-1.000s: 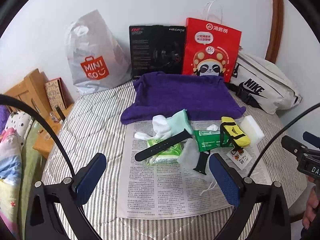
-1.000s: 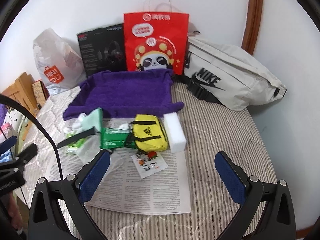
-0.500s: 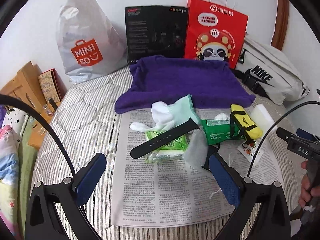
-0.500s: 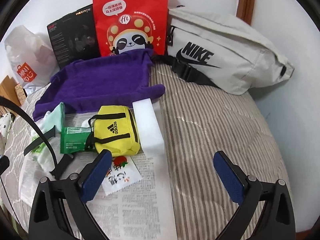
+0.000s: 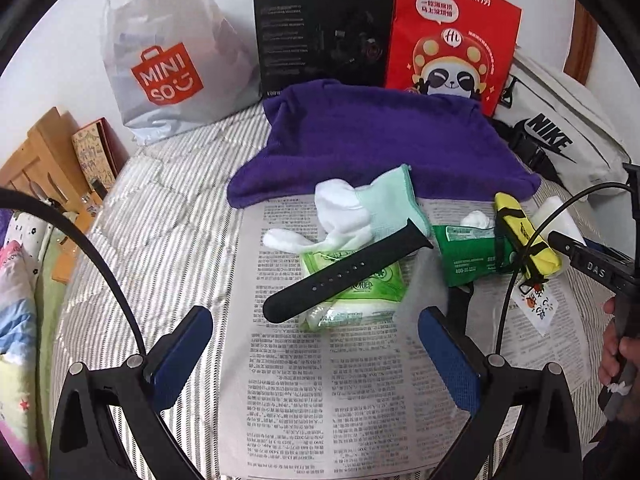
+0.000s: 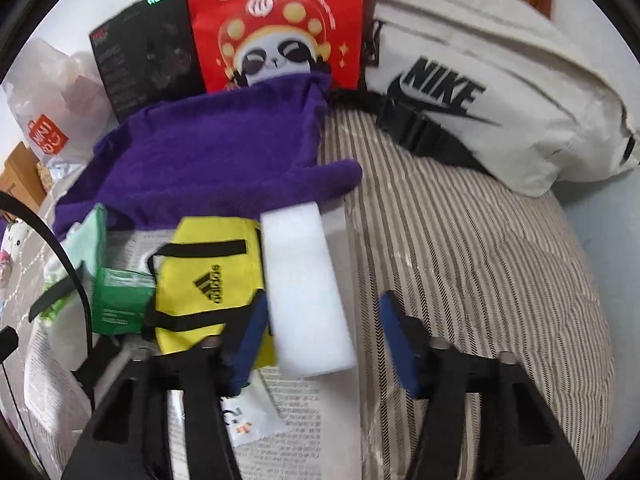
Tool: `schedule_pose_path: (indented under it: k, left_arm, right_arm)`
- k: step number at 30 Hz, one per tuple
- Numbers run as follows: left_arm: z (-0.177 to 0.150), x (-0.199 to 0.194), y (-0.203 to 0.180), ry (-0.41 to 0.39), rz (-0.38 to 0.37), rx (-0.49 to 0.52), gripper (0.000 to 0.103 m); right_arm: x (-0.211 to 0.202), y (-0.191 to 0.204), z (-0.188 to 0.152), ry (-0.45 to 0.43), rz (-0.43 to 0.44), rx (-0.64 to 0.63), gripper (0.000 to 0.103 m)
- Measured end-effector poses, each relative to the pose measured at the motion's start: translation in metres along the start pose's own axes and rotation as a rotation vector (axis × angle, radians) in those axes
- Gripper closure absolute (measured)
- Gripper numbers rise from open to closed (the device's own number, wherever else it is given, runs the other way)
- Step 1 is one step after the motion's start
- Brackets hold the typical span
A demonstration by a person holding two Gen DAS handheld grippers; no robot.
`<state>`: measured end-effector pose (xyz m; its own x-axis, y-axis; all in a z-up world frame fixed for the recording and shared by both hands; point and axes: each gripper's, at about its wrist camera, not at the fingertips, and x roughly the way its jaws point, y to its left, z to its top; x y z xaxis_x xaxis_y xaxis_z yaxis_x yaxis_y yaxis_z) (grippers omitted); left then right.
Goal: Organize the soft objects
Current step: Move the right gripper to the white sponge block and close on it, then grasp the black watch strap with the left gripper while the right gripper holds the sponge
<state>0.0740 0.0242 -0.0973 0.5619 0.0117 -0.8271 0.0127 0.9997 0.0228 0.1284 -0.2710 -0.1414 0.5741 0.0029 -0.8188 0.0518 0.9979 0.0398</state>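
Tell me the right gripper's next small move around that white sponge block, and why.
Probably finish closing on the white sponge block. The right gripper straddles its near end, jaws just narrowing; the left pad looks close, but the right pad shows a gap. Then lift it clear of the yellow pouch.

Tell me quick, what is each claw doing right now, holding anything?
Left gripper: open, holding nothing, above the newspaper.
Right gripper: jaws have just been closing around the white foam block; the pads do not visibly press it yet.
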Motion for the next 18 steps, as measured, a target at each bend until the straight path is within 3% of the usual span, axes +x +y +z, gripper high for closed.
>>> schedule_pose_path:
  k: [2,13,18]
  left_arm:
    - [0.001,0.002,0.001,0.001,-0.005,-0.002,0.000]
    - [0.006,0.017,0.013,-0.019,-0.008,0.021,0.000]
    - [0.008,0.031,0.018,-0.004,-0.057,0.020,0.000]
  right_arm:
    - [0.005,-0.002,0.001,0.008,0.049,0.004,0.070]
    - [-0.020,0.006,0.003,-0.055,0.061,-0.033,0.071]
    - [-0.033,0.013,0.000,-0.084,0.077,-0.041,0.071]
